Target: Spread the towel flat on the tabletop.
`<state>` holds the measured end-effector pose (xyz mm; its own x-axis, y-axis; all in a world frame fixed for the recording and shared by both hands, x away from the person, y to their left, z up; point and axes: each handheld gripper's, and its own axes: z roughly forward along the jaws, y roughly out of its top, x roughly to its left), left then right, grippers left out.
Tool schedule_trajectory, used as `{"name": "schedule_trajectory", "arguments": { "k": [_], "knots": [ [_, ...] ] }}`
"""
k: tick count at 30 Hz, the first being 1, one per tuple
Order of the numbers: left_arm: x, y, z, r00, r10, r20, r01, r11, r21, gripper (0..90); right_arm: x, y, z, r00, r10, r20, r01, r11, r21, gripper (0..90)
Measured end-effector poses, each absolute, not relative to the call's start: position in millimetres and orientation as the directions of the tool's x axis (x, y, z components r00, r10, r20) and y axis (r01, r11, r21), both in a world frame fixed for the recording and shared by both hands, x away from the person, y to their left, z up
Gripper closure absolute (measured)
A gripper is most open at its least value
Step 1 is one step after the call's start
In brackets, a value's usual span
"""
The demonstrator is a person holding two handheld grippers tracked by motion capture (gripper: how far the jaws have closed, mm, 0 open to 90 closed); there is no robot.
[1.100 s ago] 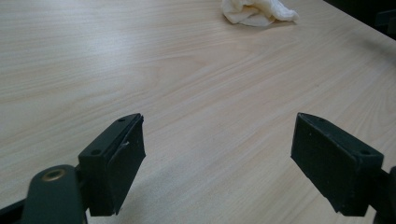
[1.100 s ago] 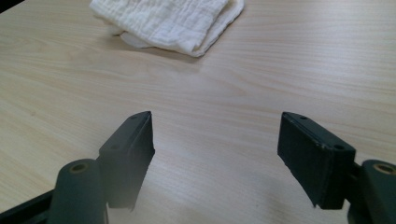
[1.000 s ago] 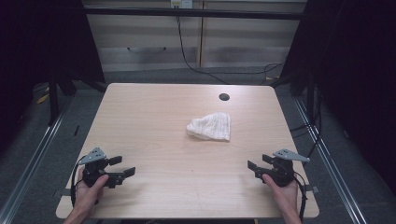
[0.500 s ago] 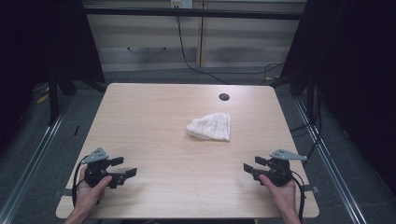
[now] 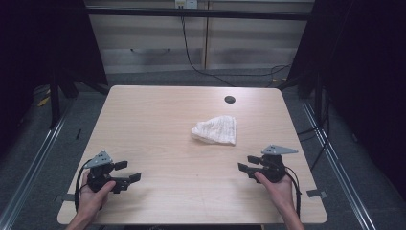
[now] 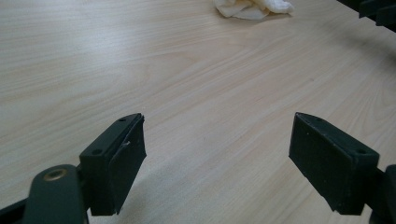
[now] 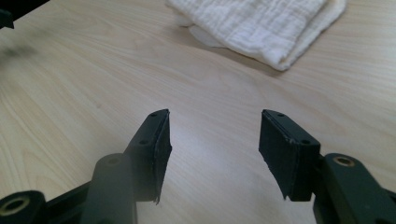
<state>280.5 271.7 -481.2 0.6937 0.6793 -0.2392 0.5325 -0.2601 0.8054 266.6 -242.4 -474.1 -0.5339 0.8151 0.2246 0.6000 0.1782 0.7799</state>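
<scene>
One table (image 5: 158, 124), pale wood, carries everything here, and one white cloth (image 5: 215, 130) lies crumpled on it, ahead of both tools and well apart from each — nearer the right gripper (image 5: 250, 164) than the left gripper (image 5: 128, 171). In the right gripper view the cloth (image 7: 261, 25) sits just beyond the jaws and a little to their right; the jaws stand apart with nothing but bare wood between them, though they have just been closing somewhat. In the left gripper view the jaws are spread wider, also empty, and the cloth (image 6: 252, 7) is far off at the top edge.

Risks, as I judge them: narrowed jaws could meet the fold at its thick side and push it along the smooth table instead of straddling it. A low approach could scrape the pads on the wood; a shallow pinch could lift a single layer — the rest would unfold and drag.

Count: one table, one cloth, two grippers, one small dark hole (image 5: 230, 99) beyond the cloth.
</scene>
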Motion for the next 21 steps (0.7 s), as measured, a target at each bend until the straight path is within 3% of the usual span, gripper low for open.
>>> {"name": "schedule_trajectory", "arguments": {
  "k": [6,12,21],
  "knots": [
    [278.9,270.6,-480.9,0.701,0.672,-0.239,0.528,-0.264,0.807,18.3,292.7,-227.3,-459.7,-0.592,0.785,0.181,0.597,0.276,0.754,48.7],
    [279.0,270.2,-481.0,0.708,0.665,-0.236,0.527,-0.275,0.804,18.3,311.7,-225.4,-457.9,-0.609,0.766,0.205,0.607,0.284,0.742,49.8],
    [278.6,270.7,-480.7,0.709,0.667,-0.229,0.519,-0.273,0.810,18.4,341.1,-219.1,-462.1,-0.602,0.772,0.204,0.606,0.275,0.746,60.7]
  ]
}}
